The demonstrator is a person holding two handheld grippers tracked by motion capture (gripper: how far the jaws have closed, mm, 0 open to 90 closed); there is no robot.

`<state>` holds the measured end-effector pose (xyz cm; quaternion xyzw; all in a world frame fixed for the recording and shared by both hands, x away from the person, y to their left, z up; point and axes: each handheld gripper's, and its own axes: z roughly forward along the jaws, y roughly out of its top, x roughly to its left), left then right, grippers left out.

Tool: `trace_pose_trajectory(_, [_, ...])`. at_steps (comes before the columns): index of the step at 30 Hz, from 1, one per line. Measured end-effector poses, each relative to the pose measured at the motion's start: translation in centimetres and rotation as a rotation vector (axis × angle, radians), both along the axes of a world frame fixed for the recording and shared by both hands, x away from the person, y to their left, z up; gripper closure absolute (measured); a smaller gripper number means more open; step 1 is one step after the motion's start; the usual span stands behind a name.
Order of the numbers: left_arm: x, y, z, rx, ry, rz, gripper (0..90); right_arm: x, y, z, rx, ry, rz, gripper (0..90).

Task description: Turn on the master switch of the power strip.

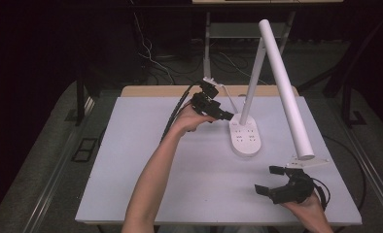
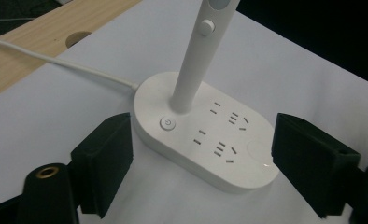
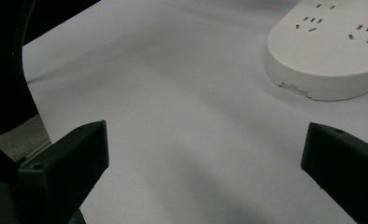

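Standing near the far middle of the table [image 1: 146,160], a white desk lamp [image 1: 282,82] is observed with its oval base [image 1: 246,138] flat on the pale grey cover. Socket slots and a round power button [image 2: 167,123] are set into the top of the base, the button lying just beside the foot of the upright stem [image 2: 191,70]. A white cable [image 2: 56,63] is seen leaving the far end of the base and running across the cover toward the bare wooden strip [image 1: 180,91] at the far edge. The long lamp head slopes down to the right, its lower end hanging above the near right part of the table. The left gripper [image 1: 223,115] is held at the far left end of the base, pointed down at it; its jaws are spread with the base lying between them, the pads clear of its sides and nothing pinched. The right gripper [image 1: 269,179] is held low over the near right of the table, well apart from the base, its jaws spread wide over bare cover with nothing between them.
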<state>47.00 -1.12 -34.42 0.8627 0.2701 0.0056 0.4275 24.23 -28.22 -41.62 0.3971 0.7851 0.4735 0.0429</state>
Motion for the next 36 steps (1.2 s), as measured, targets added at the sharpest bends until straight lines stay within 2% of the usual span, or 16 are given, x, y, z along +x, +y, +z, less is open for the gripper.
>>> trace_pose_trajectory(4, [0.5,-0.2,-0.6,-0.010,-0.001,-0.012,25.8,0.0,0.0,0.0,0.001,0.001,0.000,0.4])
trace_pose_trajectory(5, [0.5,-0.4,-0.8,-0.028,0.008,0.004,28.0,0.0,0.0,0.0,0.000,0.000,0.000,0.4])
trace_pose_trajectory(6, [0.7,-0.4,-1.0,-0.016,0.004,-0.006,29.4,0.0,0.0,0.0,-0.001,0.000,-0.001,0.4])
trace_pose_trajectory(11, [1.1,-0.6,-1.7,-0.040,0.023,0.011,35.5,0.0,0.0,0.0,-0.010,-0.001,0.005,0.4])
trace_pose_trajectory(19, [1.5,-1.0,-2.5,-0.072,0.029,0.045,48.6,0.0,0.2,-0.1,-0.009,0.000,0.010,0.4])
trace_pose_trajectory(23, [1.7,-1.2,-2.9,-0.102,0.039,0.068,59.6,0.0,0.3,-0.1,-0.017,-0.001,0.017,0.4])
trace_pose_trajectory(24, [1.8,-1.3,-3.0,-0.104,0.042,0.073,59.6,0.0,0.3,-0.1,-0.017,-0.001,0.017,0.4])
trace_pose_trajectory(25, [1.8,-1.4,-3.1,-0.111,0.045,0.081,64.4,0.0,0.4,-0.1,-0.019,0.005,0.016,0.4])
trace_pose_trajectory(26, [1.9,-1.4,-3.2,-0.113,0.042,0.086,64.4,0.0,0.4,-0.1,-0.019,0.005,0.016,0.4])
trace_pose_trajectory(27, [1.9,-1.5,-3.3,-0.115,0.041,0.094,71.6,0.0,0.4,-0.1,-0.022,0.005,0.020,0.4])
trace_pose_trajectory(29, [1.9,-1.7,-3.5,-0.127,0.050,0.101,77.3,0.0,0.4,-0.1,-0.025,0.005,0.022,0.4])
trace_pose_trajectory(30, [1.9,-1.8,-3.6,-0.129,0.049,0.101,77.3,0.0,0.4,-0.1,-0.025,0.005,0.022,0.4])
trace_pose_trajectory(35, [2.1,-2.2,-4.2,-0.120,0.063,0.106,88.4,0.1,0.5,-0.2,-0.023,0.002,0.023,0.4])
trace_pose_trajectory(36, [2.1,-2.4,-4.3,-0.129,0.060,0.114,88.4,0.1,0.5,-0.2,-0.023,0.002,0.023,0.4])
